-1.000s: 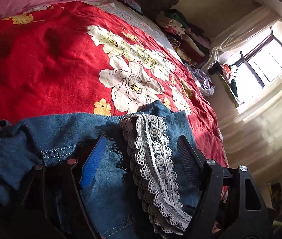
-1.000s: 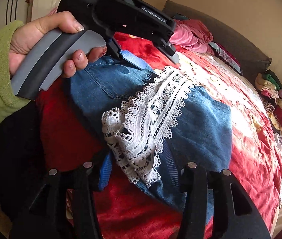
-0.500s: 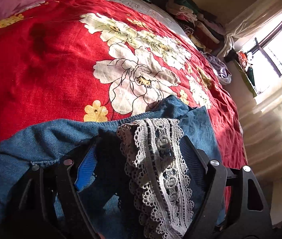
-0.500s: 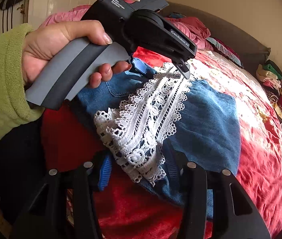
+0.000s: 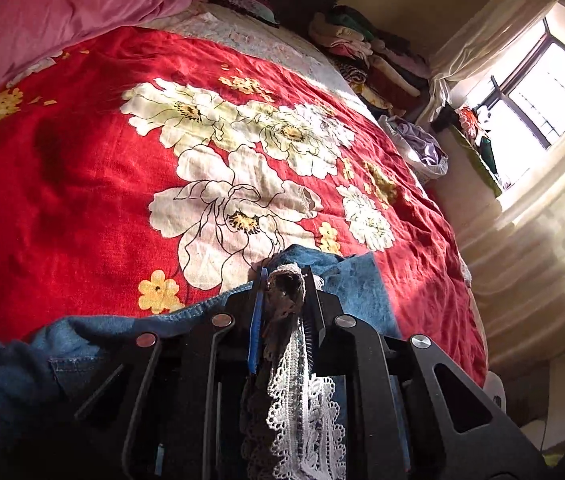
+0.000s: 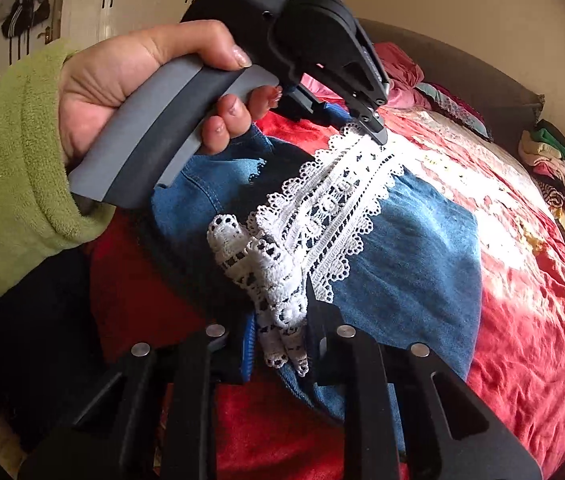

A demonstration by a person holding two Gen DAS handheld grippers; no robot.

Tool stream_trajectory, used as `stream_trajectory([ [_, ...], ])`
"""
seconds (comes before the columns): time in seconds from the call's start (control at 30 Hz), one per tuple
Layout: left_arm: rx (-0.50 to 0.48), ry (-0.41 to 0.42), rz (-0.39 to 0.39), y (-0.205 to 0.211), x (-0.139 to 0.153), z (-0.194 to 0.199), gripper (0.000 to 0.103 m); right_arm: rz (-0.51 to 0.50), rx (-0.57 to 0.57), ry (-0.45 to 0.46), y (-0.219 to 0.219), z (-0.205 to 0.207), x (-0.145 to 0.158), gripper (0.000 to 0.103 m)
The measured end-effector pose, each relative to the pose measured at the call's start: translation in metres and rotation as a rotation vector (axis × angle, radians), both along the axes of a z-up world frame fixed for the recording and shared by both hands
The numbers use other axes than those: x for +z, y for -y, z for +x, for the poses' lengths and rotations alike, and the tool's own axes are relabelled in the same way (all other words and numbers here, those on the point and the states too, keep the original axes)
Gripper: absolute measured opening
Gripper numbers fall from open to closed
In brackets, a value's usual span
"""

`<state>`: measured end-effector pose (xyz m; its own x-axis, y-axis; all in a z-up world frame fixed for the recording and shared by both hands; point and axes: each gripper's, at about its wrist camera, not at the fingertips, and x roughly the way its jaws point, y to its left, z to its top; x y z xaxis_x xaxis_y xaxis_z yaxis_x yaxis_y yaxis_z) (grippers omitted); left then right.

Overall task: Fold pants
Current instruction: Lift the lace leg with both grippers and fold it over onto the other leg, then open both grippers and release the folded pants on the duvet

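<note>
Red flowered bedspread [image 5: 82,184] carries the pants [image 6: 414,248]. Both my left tool [image 5: 284,276] and right tool [image 6: 282,320], wide a second ago, now pinch the lace trim [image 6: 322,208] (hem secured), ready to fold.

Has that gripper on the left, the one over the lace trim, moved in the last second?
Yes. The left gripper has closed its fingers onto the lace trim and pushed forward over the jeans, toward the big white flower on the bedspread.

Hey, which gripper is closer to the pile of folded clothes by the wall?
Left. The left gripper, shut on the lace trim, holds its far end, toward the clothes pile. The right gripper clamps the lace's near end, farther from the pile.
</note>
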<state>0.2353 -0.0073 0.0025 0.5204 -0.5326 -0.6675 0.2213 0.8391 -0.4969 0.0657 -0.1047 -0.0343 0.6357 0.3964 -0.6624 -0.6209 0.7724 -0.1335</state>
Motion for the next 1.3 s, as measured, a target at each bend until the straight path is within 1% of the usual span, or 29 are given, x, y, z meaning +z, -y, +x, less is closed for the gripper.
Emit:
stream_trajectory([
  [0.1, 0.013, -0.032, 0.023, -0.001, -0.016, 0.009, 0.010, -0.015, 0.003, -0.032, -0.007, 0.004, -0.010, 0.019],
  [0.13, 0.017, -0.040, 0.029, -0.002, -0.023, 0.009, 0.010, -0.014, 0.008, -0.037, -0.008, 0.003, -0.012, 0.021],
  [0.2, 0.020, -0.051, 0.030, -0.006, -0.032, 0.008, 0.011, -0.025, 0.021, -0.031, -0.009, 0.000, -0.014, 0.022],
  [0.27, 0.031, -0.058, 0.024, -0.010, -0.037, 0.007, 0.018, -0.025, 0.026, -0.030, -0.010, -0.002, -0.014, 0.023],
  [0.4, 0.033, -0.041, 0.006, -0.017, -0.030, -0.002, 0.024, -0.001, 0.049, -0.049, -0.008, -0.006, -0.008, 0.028],
  [0.47, 0.042, -0.025, 0.002, -0.021, -0.024, -0.010, 0.028, 0.007, 0.064, -0.062, 0.000, -0.009, -0.007, 0.032],
  [0.5, 0.045, -0.018, 0.001, -0.023, -0.022, -0.015, 0.029, 0.020, 0.072, -0.078, 0.002, -0.011, -0.005, 0.037],
  [0.53, 0.047, -0.010, 0.003, -0.024, -0.018, -0.021, 0.031, 0.038, 0.080, -0.092, 0.003, -0.012, -0.003, 0.039],
  [0.57, 0.048, 0.000, 0.010, -0.025, -0.016, -0.026, 0.033, 0.056, 0.085, -0.102, 0.006, -0.014, 0.000, 0.039],
  [0.63, 0.061, 0.015, 0.029, -0.028, -0.010, -0.036, 0.035, 0.073, 0.083, -0.107, 0.012, -0.018, 0.006, 0.039],
  [0.7, 0.067, 0.033, 0.047, -0.031, -0.004, -0.047, 0.039, 0.078, 0.068, -0.097, 0.019, -0.018, 0.013, 0.039],
  [0.77, 0.068, 0.046, 0.062, -0.032, 0.002, -0.056, 0.046, 0.091, 0.045, -0.088, 0.027, -0.018, 0.020, 0.042],
  [0.8, 0.067, 0.052, 0.068, -0.032, 0.005, -0.060, 0.046, 0.099, 0.029, -0.086, 0.033, -0.016, 0.023, 0.045],
  [0.97, 0.063, 0.088, 0.123, -0.030, 0.018, -0.083, 0.053, 0.118, -0.056, -0.067, 0.055, -0.012, 0.033, 0.048],
  [1.0, 0.067, 0.094, 0.141, -0.030, 0.019, -0.088, 0.053, 0.120, -0.076, -0.057, 0.060, -0.011, 0.035, 0.053],
  [1.03, 0.067, 0.101, 0.154, -0.029, 0.020, -0.092, 0.054, 0.123, -0.090, -0.051, 0.064, -0.008, 0.035, 0.054],
  [1.3, 0.076, 0.107, 0.178, -0.030, 0.023, -0.126, 0.065, 0.135, -0.172, -0.027, 0.088, 0.000, 0.040, 0.054],
])
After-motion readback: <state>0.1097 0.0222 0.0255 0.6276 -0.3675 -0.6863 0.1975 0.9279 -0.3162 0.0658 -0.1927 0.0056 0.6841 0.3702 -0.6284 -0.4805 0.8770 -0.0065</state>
